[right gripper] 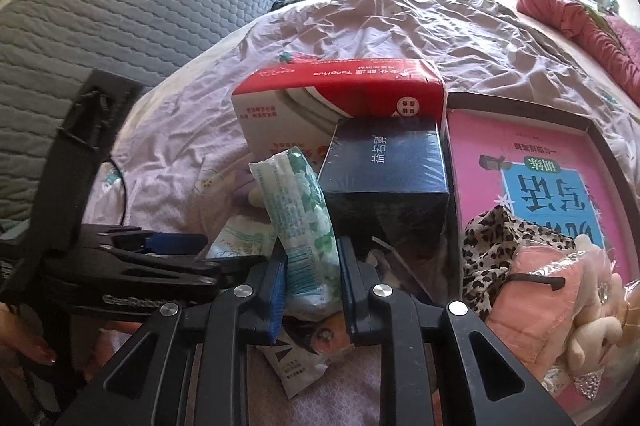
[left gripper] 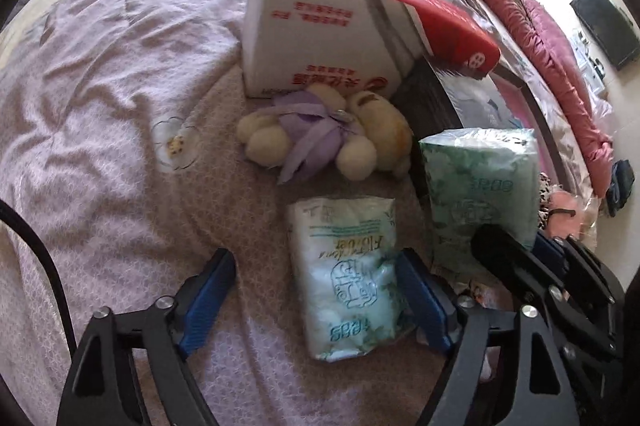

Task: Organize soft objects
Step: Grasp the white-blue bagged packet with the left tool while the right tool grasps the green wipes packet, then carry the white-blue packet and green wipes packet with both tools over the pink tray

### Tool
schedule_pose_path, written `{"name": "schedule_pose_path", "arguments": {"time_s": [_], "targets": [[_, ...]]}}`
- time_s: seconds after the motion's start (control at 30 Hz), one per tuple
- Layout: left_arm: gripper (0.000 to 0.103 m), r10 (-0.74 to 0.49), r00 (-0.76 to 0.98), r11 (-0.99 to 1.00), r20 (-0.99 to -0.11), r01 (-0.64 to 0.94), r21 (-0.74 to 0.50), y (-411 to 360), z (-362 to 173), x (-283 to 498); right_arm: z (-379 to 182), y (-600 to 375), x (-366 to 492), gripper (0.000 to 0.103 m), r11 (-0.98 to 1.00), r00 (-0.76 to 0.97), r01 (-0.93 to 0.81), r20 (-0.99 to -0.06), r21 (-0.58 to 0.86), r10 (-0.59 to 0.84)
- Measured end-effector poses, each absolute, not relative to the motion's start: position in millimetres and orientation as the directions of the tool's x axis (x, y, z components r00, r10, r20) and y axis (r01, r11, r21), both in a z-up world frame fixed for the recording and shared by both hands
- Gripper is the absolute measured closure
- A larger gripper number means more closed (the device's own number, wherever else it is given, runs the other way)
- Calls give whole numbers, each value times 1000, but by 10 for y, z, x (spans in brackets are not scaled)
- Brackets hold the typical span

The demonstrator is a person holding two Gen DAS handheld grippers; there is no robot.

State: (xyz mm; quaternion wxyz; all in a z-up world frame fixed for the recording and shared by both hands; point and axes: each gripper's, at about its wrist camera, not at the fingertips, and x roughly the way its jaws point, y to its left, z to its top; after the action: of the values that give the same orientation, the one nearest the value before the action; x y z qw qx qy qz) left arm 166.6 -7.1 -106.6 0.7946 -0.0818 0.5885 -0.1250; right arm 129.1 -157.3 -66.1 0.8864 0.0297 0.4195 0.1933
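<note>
The right gripper (right gripper: 312, 266) sits low in the middle of the right wrist view. Its two blue pads (right gripper: 278, 290) squeeze a green tissue pack (right gripper: 304, 222) that stands up on its edge. The left gripper (left gripper: 316, 278) sits at the bottom of the left wrist view. It is wide open and holds nothing. A second tissue pack (left gripper: 348, 278) lies flat on the bed sheet (left gripper: 100, 105), partly between its fingers, next to the right one. Just above that pack, near the middle of the picture, a cream toy bear with a purple ribbon (left gripper: 320, 137) lies on the sheet. Behind the bear stands a red and white box (left gripper: 320, 37). In the right wrist view, a dark blue box (right gripper: 386, 169) stands behind the held pack. At the lower right is a pink plush toy (right gripper: 560, 314).
</note>
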Motion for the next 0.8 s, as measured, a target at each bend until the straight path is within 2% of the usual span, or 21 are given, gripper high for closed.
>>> {"name": "schedule_pose_path", "arguments": {"time_s": [0.2, 0.27, 0.3, 0.33, 0.4, 0.57, 0.8], "targets": [[18, -233, 277, 972, -932, 95, -214, -221, -1142, 1677, -680, -1671, 1310, 80, 914, 563, -323, -727, 244, 393], [22, -218, 282, 975, -934, 98, -198, -225, -1149, 1666, -678, -1659, 1314, 80, 913, 561, -331, -728, 239, 394], [33, -215, 289, 976, -933, 100, -193, -226, -1132, 1661, -675, -1641, 1304, 81, 914, 563, -339, -730, 223, 387], [50, -226, 293, 973, -929, 106, -203, -233, -1120, 1669, -669, -1626, 1299, 81, 915, 566, -345, -730, 211, 382], [59, -252, 290, 967, -923, 113, -228, -238, -1099, 1679, -665, -1615, 1287, 81, 913, 568, -350, -728, 209, 384], [67, -264, 304, 963, -915, 142, -231, -278, -1025, 1634, -615, -1643, 1256, 81, 910, 580, -354, -712, 217, 396], [67, -285, 336, 957, -898, 154, -246, -189, -771, 1532, -467, -1660, 1137, 81, 908, 607, -362, -686, 211, 401]]}}
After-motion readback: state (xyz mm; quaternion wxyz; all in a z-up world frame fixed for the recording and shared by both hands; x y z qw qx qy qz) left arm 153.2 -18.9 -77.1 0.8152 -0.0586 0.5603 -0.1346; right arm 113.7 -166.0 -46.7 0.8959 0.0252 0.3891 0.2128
